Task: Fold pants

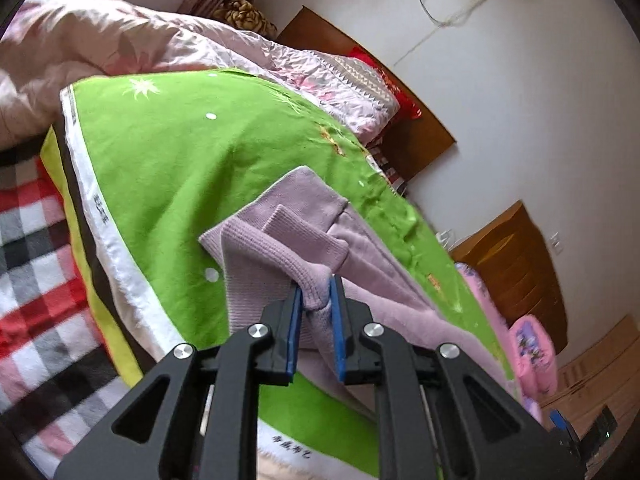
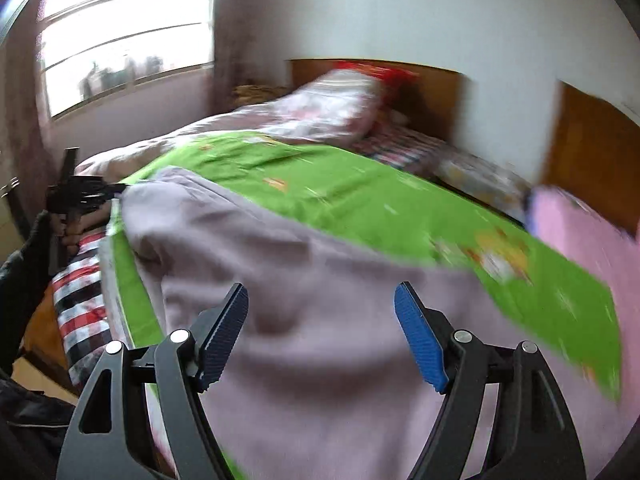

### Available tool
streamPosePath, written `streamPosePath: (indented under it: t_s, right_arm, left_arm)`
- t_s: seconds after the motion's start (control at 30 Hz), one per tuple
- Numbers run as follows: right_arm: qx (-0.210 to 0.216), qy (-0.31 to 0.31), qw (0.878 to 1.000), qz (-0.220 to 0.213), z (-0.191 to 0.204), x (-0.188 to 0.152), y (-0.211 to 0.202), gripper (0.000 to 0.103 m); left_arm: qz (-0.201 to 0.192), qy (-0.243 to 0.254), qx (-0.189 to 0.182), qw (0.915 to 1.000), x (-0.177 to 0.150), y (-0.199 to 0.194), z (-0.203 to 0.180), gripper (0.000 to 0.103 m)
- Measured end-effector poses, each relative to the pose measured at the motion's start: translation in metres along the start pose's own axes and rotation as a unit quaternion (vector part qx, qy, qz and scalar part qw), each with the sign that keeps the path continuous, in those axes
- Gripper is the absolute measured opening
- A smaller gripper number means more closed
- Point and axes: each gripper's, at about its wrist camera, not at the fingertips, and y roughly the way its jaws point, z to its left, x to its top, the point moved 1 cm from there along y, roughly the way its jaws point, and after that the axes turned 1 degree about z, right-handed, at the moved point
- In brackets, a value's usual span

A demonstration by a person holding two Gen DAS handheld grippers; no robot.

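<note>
left hand-held gripper [image 1: 316, 294] pinching pants [image 1: 280, 240] cuff | right hand-held gripper [image 2: 320, 312] spread | pants lengthwise on bed [image 1: 160, 152]

Green sheet [image 1: 168, 168] spread over the bed, white dots and small star prints, a white border strip with lettering at its 9 o'clock edge. Plaid blanket [image 1: 36, 272], red, black and white, at 8 o'clock, under the sheet's edge. Pale pink floral quilt [image 1: 132, 36] bunched at 11 o'clock, running toward the wooden headboard [image 1: 416, 128] at 2 o'clock. Red cushion [image 1: 384, 80] against the headboard. Wooden cabinet [image 1: 516, 264] at 3 o'clock by the white wall [image 1: 520, 100]; a loose cable [image 1: 432, 4] hangs at 1 o'clock. Pink patterned bedding [image 1: 532, 344] at 4 o'clock. From the right wrist view, blurred: bright window [image 2: 128, 36] at 10 o'clock, curtain beside it.
</note>
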Motion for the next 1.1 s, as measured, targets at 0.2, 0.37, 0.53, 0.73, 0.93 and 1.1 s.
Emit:
streamPosePath:
  t_s: [0.2, 0.37, 0.53, 0.73, 0.93, 1.1]
  right_arm:
    - [0.094, -0.04, 0.994, 0.031, 0.008, 0.083, 0.095, 0.06]
    - [0.208, -0.057, 0.973, 0.087, 0.041, 0.126, 0.174, 0.052]
    - [0.261, -0.138, 0.944, 0.144, 0.105, 0.154, 0.247, 0.041]
    - [0.305, -0.227, 0.905, 0.188, 0.168, 0.158, 0.294, 0.035]
    - [0.333, -0.264, 0.885, 0.192, 0.183, 0.14, 0.289, 0.033]
    - [0.314, -0.238, 0.897, 0.201, 0.172, 0.147, 0.302, 0.033]
  left_arm:
    - [0.013, -0.04, -0.032, 0.9986, -0.007, 0.002, 0.011, 0.031]
    - [0.011, -0.053, -0.052, 0.9972, -0.009, 0.001, 0.011, 0.029]
    - [-0.01, -0.006, -0.003, 0.9999, -0.024, -0.007, -0.006, 0.013]
    - [-0.013, 0.015, 0.038, 0.9991, -0.035, -0.016, -0.014, 0.013]
    - [-0.001, 0.01, 0.046, 0.9989, -0.037, -0.011, -0.007, 0.013]
    - [0.002, 0.003, 0.048, 0.9988, -0.039, -0.008, -0.002, 0.013]
